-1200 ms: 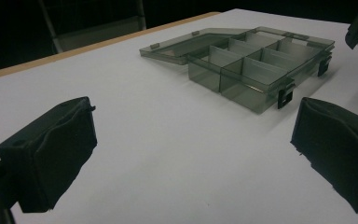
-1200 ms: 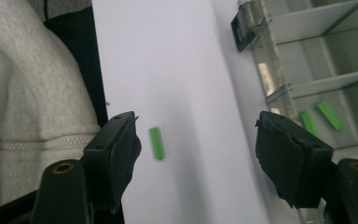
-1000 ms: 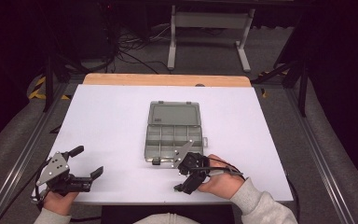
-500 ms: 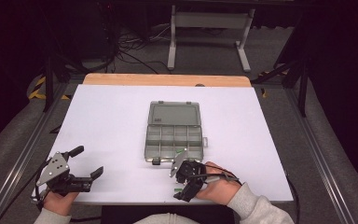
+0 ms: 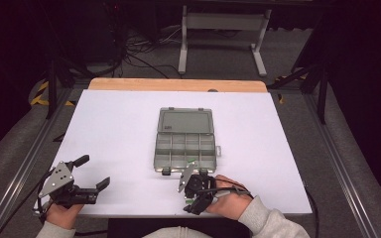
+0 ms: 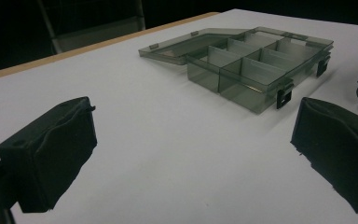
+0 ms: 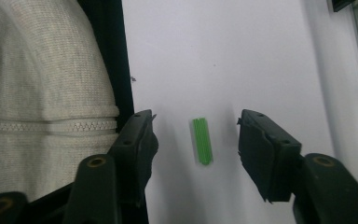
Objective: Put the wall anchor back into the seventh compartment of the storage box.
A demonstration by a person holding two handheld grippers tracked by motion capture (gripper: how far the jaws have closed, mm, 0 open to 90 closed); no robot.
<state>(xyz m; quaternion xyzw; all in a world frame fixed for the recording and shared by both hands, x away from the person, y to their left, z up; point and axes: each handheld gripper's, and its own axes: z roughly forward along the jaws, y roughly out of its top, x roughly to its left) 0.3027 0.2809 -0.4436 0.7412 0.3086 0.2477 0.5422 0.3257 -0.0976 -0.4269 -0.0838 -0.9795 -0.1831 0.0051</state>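
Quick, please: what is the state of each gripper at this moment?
Left gripper: open, holding nothing, jaws over bare table.
Right gripper: open, jaws have just been closing around the small green piece, pads not yet touching it.

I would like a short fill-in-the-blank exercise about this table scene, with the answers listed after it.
1. The small piece lying between the right tongs is ____ in colour.
2. The lid of the compartment box is ____.
3. The box rests on a ____ table.
4. The left tongs hold ____.

Missing words: green; open; white; nothing
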